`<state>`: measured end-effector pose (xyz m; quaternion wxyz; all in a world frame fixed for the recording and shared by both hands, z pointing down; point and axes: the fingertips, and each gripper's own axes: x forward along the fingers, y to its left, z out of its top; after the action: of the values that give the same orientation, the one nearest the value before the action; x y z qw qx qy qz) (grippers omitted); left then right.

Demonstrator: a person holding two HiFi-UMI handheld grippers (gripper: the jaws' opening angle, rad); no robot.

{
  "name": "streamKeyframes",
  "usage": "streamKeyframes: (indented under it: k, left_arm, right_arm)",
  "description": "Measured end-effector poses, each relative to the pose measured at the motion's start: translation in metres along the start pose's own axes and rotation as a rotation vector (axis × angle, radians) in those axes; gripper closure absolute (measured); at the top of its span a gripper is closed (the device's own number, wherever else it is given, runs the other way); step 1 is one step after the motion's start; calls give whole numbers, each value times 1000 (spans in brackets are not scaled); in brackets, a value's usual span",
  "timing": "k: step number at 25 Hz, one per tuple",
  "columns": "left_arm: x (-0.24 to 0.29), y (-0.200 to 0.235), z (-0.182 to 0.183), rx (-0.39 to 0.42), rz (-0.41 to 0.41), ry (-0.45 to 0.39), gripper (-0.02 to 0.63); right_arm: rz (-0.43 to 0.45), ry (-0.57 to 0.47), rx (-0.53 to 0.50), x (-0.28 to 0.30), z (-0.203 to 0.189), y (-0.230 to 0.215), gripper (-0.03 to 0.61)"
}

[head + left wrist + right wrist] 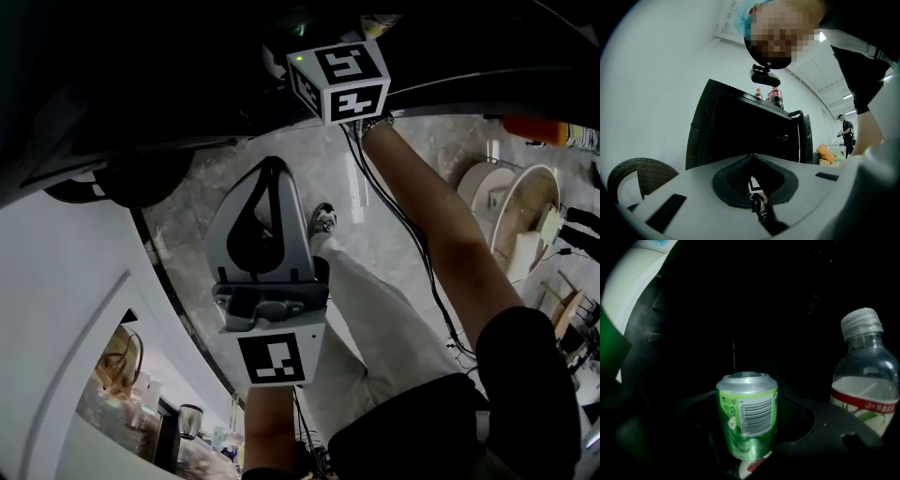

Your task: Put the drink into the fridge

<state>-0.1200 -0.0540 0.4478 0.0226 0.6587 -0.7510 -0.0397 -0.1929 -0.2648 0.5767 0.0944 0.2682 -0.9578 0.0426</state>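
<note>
**Can inside the fridge, not yet released**

The black fridge (740, 136) stood open, its inside dark. Outside it, the left gripper (271, 169) hung clenched on nothing. The right gripper (750, 399) reached inside, just beside a clear white-capped bottle (865, 380), and gripped the green drink can (747, 420) between its jaws. The carry looked nearly finished. Setting the can down, letting go and closing the door were left.

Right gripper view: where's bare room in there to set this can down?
Left of and behind the green can, the dark space shows nothing standing, though it is too dim to be sure. The right is crowded: a clear bottle stands close beside the can.
</note>
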Motion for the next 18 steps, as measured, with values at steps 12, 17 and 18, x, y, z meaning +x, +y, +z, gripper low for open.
streamKeyframes:
  k: [12, 17, 18]
  left_arm:
    - [-3, 2, -9, -16, 1, 31, 604]
    - [-2, 3, -10, -16, -4, 33, 604]
    - [-2, 4, -10, -18, -5, 33, 604]
  right_arm:
    - [-90, 7, 73, 26, -17, -21, 247]
    - [-80, -1, 42, 29, -19, -21, 248]
    - [-79, -3, 31, 28, -17, -20, 247]
